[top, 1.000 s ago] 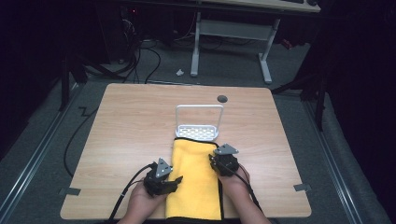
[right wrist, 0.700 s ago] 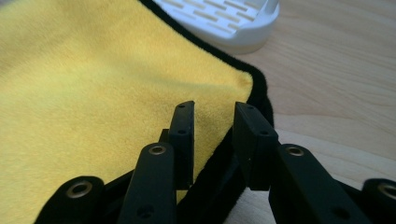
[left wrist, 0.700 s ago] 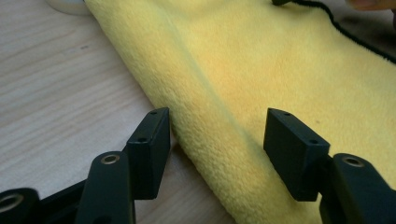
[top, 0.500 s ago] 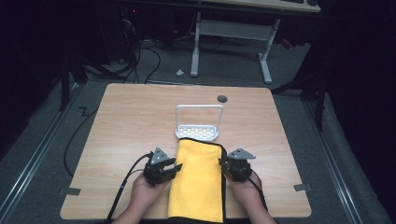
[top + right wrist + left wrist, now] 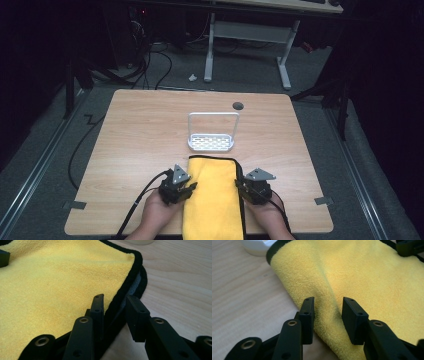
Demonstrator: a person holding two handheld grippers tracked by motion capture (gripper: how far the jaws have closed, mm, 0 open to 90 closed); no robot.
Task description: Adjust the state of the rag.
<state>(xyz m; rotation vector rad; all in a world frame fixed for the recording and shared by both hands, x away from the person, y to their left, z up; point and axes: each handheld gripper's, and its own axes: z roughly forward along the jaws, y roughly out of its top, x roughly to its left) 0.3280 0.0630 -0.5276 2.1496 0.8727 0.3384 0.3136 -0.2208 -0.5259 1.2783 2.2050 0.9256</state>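
Note:
A folded yellow towel with black trim lies on the near half of the wooden table. My left gripper sits at its left edge. In the left gripper view my left gripper pinches a raised ridge of the towel; its jaws have just closed in from wide and eased back slightly. At the right edge, my right gripper straddles the trim. In the right gripper view my right gripper has both layers of the towel's edge pressed between its pads.
A white wire-handled rack stands just beyond the towel's far edge, and its base is close ahead in the left gripper view. A dark cable hole lies farther back. Bare wood flanks the towel on both sides.
The right gripper has come back from the towel's far right corner toward the person and slightly outward. The left gripper's jaws have narrowed onto the towel's left edge.

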